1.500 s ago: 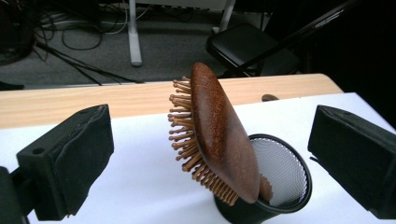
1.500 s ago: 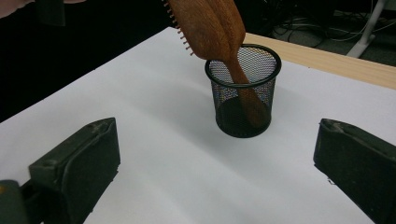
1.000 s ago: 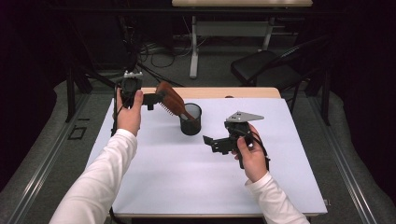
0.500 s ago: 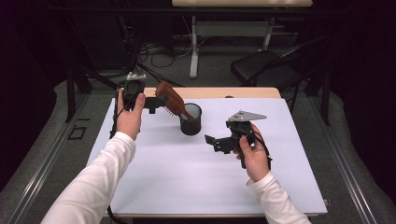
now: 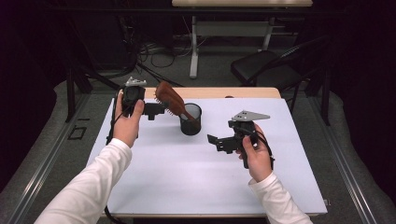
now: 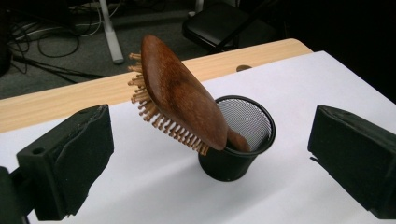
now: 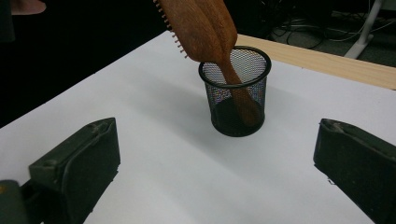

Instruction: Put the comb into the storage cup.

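A brown wooden hairbrush (image 5: 169, 98) stands handle-down in a black mesh cup (image 5: 190, 122) on the white tabletop (image 5: 187, 182). Its bristled head leans up and to the left, out over the rim. My left gripper (image 5: 154, 110) is held just left of the brush head, open, with nothing between its pads. In the left gripper view the brush (image 6: 182, 102) and cup (image 6: 233, 163) lie ahead of the wide-apart jaws. My right gripper (image 5: 218, 143) hovers open to the right and front of the cup. It faces the cup (image 7: 236, 107) and the brush (image 7: 205, 23).
A strip of bare wooden table edge (image 5: 224, 92) runs behind the white surface. Beyond it are a black chair (image 5: 266, 70), a desk leg (image 5: 194, 51) and floor cables. White surface stretches in front of the cup and to its right.
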Tool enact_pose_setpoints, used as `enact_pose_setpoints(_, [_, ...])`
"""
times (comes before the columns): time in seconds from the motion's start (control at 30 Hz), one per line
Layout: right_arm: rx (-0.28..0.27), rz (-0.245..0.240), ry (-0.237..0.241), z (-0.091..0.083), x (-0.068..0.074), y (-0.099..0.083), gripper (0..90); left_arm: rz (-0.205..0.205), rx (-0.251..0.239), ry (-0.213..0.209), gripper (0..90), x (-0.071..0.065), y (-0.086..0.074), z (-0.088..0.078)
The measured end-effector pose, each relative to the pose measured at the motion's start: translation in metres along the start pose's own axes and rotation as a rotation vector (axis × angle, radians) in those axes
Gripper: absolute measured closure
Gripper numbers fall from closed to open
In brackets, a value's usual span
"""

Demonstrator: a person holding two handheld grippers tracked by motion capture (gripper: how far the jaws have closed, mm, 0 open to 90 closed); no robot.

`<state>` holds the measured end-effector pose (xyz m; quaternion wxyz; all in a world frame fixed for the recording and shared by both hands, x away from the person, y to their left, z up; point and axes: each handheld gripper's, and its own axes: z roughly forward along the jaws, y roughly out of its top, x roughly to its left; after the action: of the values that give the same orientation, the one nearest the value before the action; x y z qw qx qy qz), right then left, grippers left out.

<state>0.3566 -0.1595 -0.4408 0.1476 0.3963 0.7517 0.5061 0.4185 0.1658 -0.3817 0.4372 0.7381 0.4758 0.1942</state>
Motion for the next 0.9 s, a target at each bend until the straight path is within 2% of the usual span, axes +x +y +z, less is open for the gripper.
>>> enact_pose_setpoints(0.53, [0.019,-0.012,-0.003,0.004,0.003,0.0,0.2,0.027,0.002,-0.063,0.3,-0.009,-0.024,-0.019])
enact_pose_setpoints(0.67, [0.036,-0.029,-0.019,0.0,0.004,-0.002,0.2,0.038,-0.002,-0.077,0.3,-0.01,-0.031,-0.022])
enact_pose_setpoints(0.8, [0.046,-0.052,-0.062,-0.004,0.003,-0.003,0.2,0.038,-0.003,-0.095,0.3,-0.009,-0.039,-0.025])
enact_pose_setpoints(0.9, [0.042,-0.053,-0.076,-0.007,0.0,-0.004,0.2,0.038,-0.009,-0.09,0.3,-0.005,-0.045,-0.027])
